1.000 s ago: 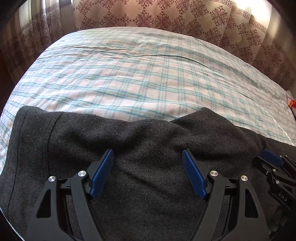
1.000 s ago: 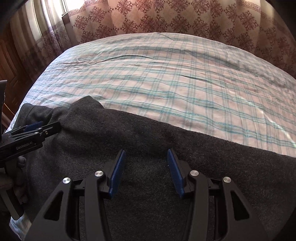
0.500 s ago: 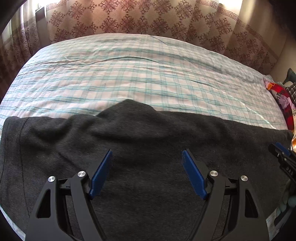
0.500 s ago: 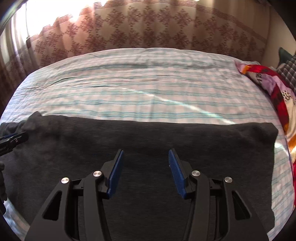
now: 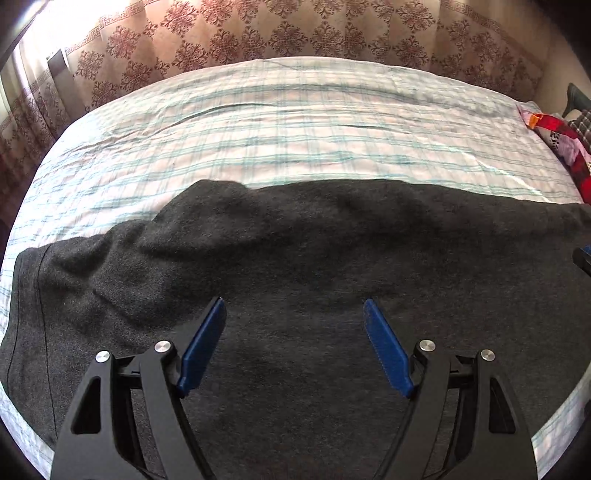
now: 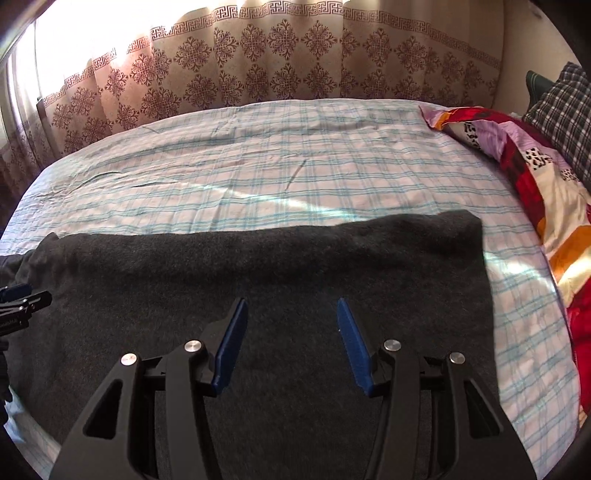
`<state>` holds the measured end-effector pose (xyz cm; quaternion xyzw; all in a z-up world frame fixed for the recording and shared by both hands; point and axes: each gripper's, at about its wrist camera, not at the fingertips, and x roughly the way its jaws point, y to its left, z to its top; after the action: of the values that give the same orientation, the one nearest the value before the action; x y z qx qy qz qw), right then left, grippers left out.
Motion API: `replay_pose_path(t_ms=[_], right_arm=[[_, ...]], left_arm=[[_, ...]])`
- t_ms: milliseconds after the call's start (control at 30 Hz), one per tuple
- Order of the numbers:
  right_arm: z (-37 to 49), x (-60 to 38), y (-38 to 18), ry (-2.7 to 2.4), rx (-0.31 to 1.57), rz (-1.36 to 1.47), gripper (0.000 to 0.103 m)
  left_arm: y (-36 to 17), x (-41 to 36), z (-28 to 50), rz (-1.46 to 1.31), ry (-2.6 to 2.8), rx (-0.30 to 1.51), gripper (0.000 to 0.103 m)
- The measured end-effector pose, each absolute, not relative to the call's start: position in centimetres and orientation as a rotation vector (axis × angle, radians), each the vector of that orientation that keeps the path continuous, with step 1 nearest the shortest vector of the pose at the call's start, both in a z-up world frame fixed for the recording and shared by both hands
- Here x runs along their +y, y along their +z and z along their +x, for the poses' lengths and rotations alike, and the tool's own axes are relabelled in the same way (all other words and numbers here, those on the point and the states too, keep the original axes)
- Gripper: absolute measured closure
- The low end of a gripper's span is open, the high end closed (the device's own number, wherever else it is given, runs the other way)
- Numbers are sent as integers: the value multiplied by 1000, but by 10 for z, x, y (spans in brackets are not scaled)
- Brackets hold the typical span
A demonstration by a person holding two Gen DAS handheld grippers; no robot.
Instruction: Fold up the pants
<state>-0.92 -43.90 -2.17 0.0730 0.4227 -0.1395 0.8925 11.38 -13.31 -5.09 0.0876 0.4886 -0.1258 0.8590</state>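
Lying long from side to side under you, the pants (image 6: pixel 258 295) put their cuff end nearest your right gripper (image 6: pixel 290 328); both it and the left gripper (image 5: pixel 293 332) are open and hold nothing.

Dark grey pants (image 5: pixel 314 258) lie spread across the near side of the bed (image 5: pixel 295 129), rumpled toward the left; the left gripper (image 5: pixel 293 314) hovers above them, jaws apart, nothing between; patterned curtains (image 5: pixel 295 33) hang behind; a colourful quilt (image 5: pixel 565 144) lies far right.
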Motion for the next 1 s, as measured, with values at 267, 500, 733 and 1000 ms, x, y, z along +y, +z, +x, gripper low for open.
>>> replay_pose_path(t_ms=[267, 500, 733, 1000], right_arm=[[-95, -472, -38, -371, 960, 193, 47], [-104, -479, -57, -348, 978, 189, 41], [-155, -520, -34, -373, 873, 564, 40], [-178, -537, -47, -455, 876, 660, 39]], left_arm=[[-33, -222, 65, 252, -521, 1006, 25], [-64, -268, 35, 306, -616, 1100, 24], [-77, -285, 18, 382, -623, 1097, 21], [-68, -303, 11, 401, -673, 1064, 20]])
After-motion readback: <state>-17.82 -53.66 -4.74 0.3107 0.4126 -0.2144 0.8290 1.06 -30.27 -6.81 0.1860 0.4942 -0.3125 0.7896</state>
